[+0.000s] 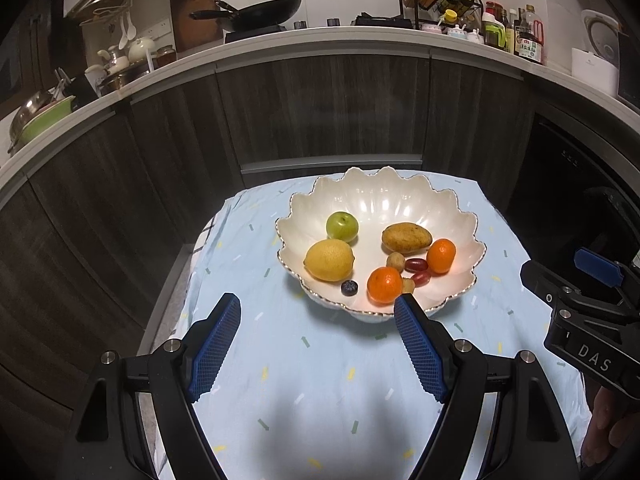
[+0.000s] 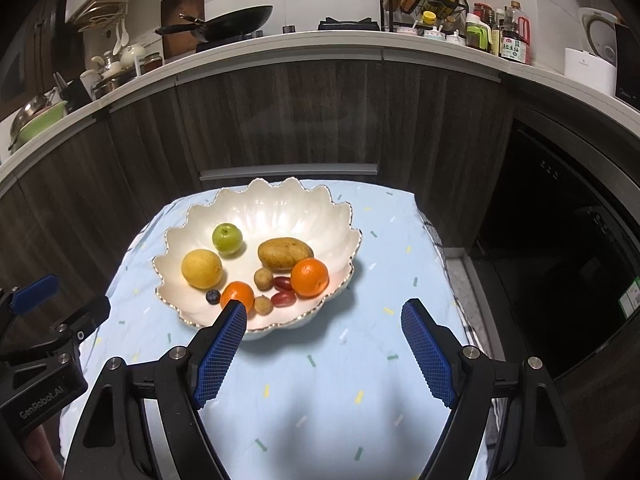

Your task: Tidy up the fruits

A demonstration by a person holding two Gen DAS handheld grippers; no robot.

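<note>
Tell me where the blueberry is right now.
The blueberry lies in the white bowl near its front rim, between the lemon and the nearer orange; in the right wrist view it sits left of that orange.

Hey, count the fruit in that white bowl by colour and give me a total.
Orange: 2, near and far
Yellow: 1
Green: 1
Yellow-brown, large: 1
Tan, small: 2
Dark red: 2
Dark blue: 1
Total: 10, all in the bowl
</note>
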